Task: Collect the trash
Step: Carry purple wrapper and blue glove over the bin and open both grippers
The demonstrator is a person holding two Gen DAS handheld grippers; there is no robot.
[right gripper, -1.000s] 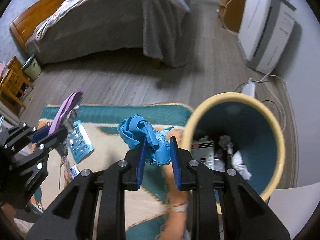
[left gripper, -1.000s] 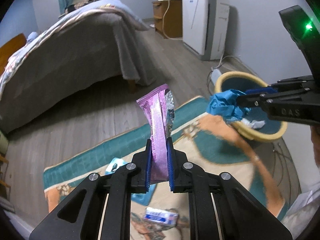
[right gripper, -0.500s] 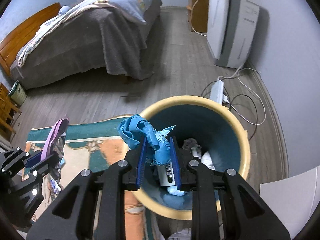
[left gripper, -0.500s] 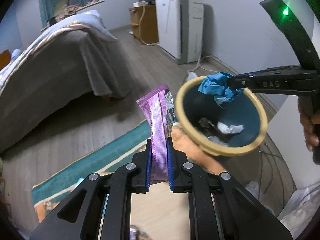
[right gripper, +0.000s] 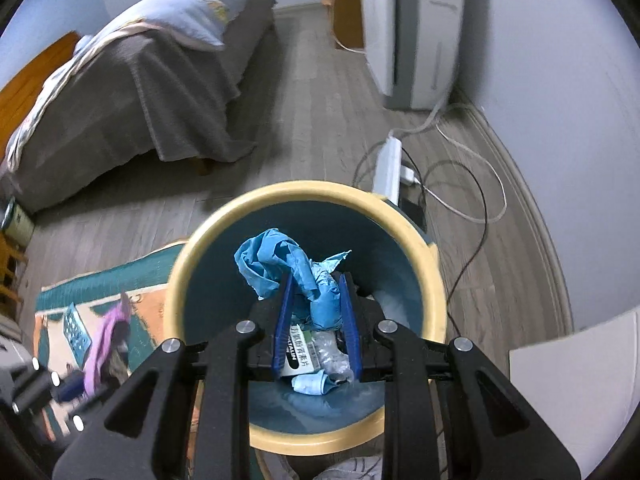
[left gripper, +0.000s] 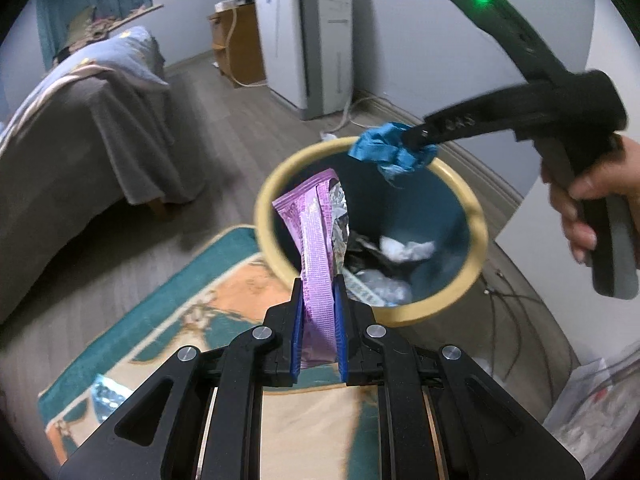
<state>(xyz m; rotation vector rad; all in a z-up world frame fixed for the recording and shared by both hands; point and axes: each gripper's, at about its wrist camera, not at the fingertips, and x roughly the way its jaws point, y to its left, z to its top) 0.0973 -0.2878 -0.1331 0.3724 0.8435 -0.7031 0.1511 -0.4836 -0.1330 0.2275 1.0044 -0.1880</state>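
Claws number two: left claw (left gripper: 318, 300) is clamped on one purple wrapper (left gripper: 318, 232), right claw (right gripper: 318, 300) on one blue glove (right gripper: 280, 264); one bin (right gripper: 208, 240) is seen; a power strip (right gripper: 388, 168) at one o'clock appears only in the right view.

A bed (right gripper: 132, 92) under a grey cover stands on the wood floor (right gripper: 304, 120), a white appliance (right gripper: 412, 28) by the wall, a power strip (right gripper: 390, 168) with tangled cables near it

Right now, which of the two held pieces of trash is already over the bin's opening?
The crumpled blue piece in the right gripper hangs above the bin; the purple wrapper hangs over the rug.
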